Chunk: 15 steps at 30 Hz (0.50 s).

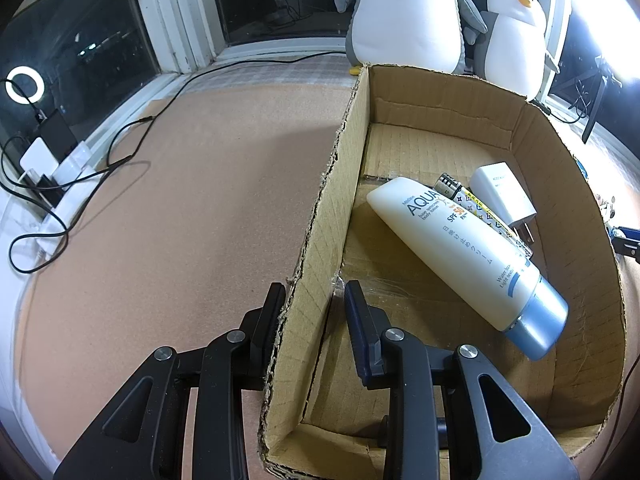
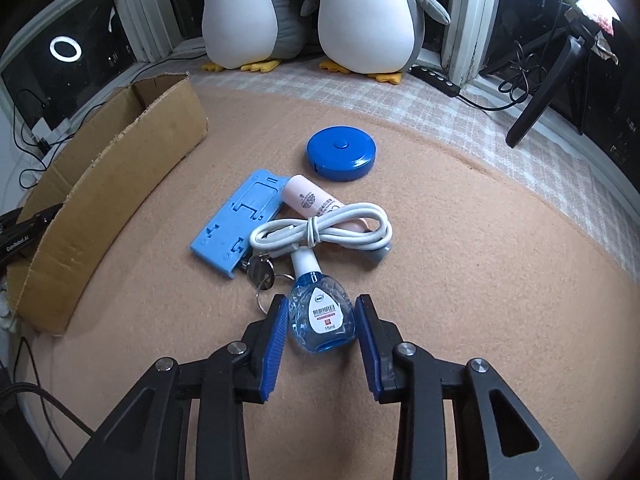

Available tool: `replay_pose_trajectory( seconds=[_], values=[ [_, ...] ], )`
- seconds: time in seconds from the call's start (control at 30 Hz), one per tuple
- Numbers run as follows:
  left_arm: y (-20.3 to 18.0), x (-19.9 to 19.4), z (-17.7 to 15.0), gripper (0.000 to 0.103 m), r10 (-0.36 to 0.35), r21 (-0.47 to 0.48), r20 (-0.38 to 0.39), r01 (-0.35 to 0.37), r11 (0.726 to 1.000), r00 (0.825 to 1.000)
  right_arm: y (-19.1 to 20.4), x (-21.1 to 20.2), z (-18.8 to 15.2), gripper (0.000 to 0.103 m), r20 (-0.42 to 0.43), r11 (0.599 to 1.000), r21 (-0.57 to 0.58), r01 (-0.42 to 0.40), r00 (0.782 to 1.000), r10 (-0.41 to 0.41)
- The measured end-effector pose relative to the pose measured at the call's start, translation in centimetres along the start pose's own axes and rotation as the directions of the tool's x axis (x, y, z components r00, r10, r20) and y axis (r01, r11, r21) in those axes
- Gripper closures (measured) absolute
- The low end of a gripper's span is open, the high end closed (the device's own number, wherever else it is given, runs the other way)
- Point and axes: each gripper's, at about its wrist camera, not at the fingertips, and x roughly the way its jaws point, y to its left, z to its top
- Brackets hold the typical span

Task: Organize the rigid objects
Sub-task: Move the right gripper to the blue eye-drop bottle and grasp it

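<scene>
AQUA SPF 50 sunscreen tube (image 1: 468, 256); eye-drop bottle (image 2: 323, 320) reads 15ml.

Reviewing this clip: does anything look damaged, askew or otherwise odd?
The brown cardboard box has ragged, torn top edges, as if its flaps were ripped off. Inside it, the white sunscreen tube lies diagonally across the patterned lighter. Nothing is spilled.

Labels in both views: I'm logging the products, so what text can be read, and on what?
"AQUA", "SPF 50", "body lotion": sunscreen tube in the box.
"15ml", above it Chinese characters too small to read: eye-drop bottle.
"GenRobot.AI": other hand-held gripper at the left edge.
Unreadable: print on the charger, pink tube.
</scene>
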Motion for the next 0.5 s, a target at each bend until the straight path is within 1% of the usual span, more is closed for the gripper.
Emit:
replay_pose_trajectory(
  seconds=[0.27,0.5],
  values=[
    [0.1,0.0,0.0,0.074,-0.001,-0.002,0.0,0.001,1.0,1.0,-0.1,0.5,0.5,0.072,0.002,1.0,-0.004,0.019,1.0,-0.019],
    [0.0,0.0,0.0,0.074,-0.001,-0.002,0.0,0.001,1.0,1.0,-1.1,-0.3,-0.6,0.073,0.011,0.998,0.043,0.043,0.999,-0.044]
  ],
)
